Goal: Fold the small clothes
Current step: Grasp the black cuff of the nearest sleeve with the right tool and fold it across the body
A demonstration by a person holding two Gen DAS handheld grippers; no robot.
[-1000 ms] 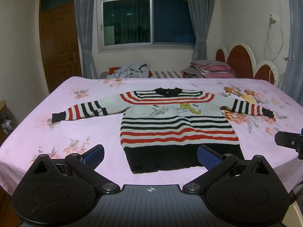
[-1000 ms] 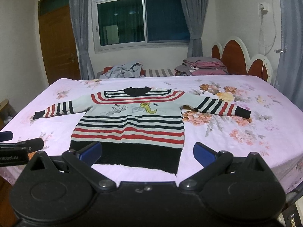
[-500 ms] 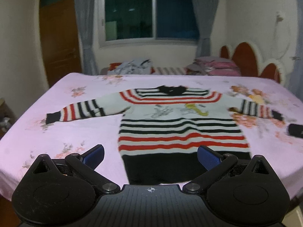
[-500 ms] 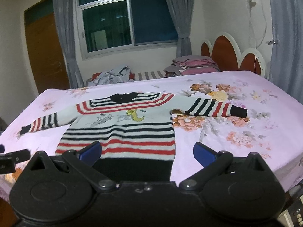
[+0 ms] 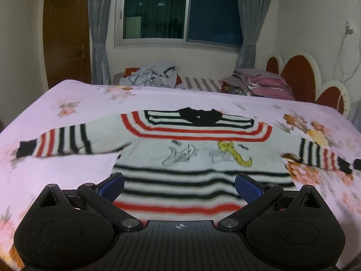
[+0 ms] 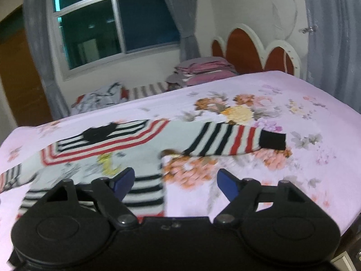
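A small striped sweater (image 5: pixel 194 155), white with red and black bands and a black collar, lies flat and face up on the pink floral bedspread (image 5: pixel 67 174), sleeves spread out. My left gripper (image 5: pixel 179 186) is open and empty, low over the sweater's lower body. My right gripper (image 6: pixel 176 183) is open and empty, over the sweater's right side below its right sleeve (image 6: pixel 234 140). The sweater also shows in the right wrist view (image 6: pixel 101 149). The sweater's hem is hidden behind the grippers.
A heap of loose clothes (image 5: pixel 153 74) and a stack of folded pink clothes (image 5: pixel 264 83) lie at the far side of the bed. A red and white headboard (image 6: pixel 255 52) stands at the right. A window and a wooden door are behind.
Both grippers have moved forward and lower over the bed, closer to the sweater. The right gripper has swung toward the right sleeve. Both stayed open.
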